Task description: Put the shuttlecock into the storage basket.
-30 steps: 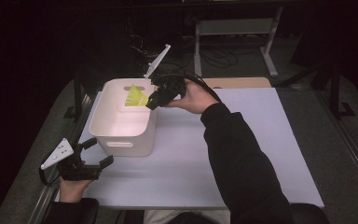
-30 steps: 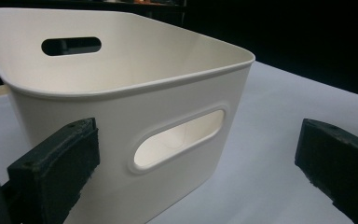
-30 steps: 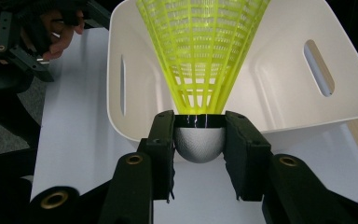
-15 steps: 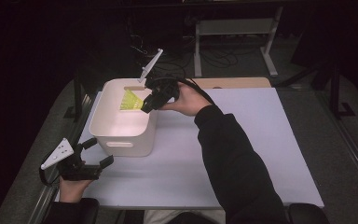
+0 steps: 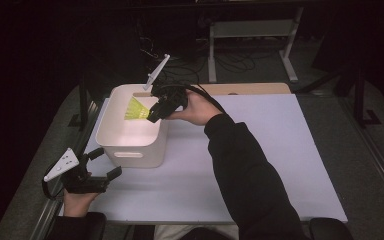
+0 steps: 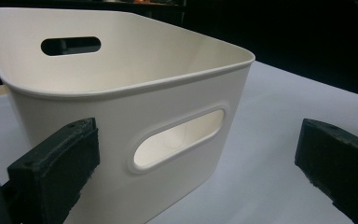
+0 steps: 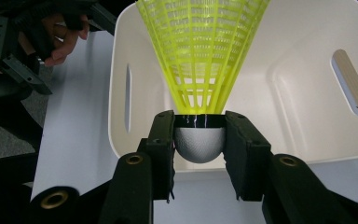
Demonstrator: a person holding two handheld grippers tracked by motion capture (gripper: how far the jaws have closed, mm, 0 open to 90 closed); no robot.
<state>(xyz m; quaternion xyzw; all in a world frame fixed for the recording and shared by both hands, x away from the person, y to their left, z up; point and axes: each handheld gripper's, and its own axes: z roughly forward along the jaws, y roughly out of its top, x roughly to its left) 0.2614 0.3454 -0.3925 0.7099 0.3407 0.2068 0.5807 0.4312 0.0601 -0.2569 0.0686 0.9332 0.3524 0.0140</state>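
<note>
Dark room surrounds a pale worktop (image 5: 260, 165), where a white bin (image 5: 130, 150) stands near the left edge. The shuttlecock (image 7: 200, 60) has a bright yellow-green mesh skirt that widens away from a rounded grey-white cork base. The right hand-held gripper (image 5: 155, 114) is clamped on this base from both sides and holds it just above the bin's right rim, with the skirt pointing over the open inside. The bin has smooth walls, a rolled rim and an oval handle slot in each end. The left hand-held gripper (image 5: 102, 165) rests near the worktop's front left corner, jaws apart, just before the bin — not touching it. To the right of the bin the worktop is bare and wide.
</note>
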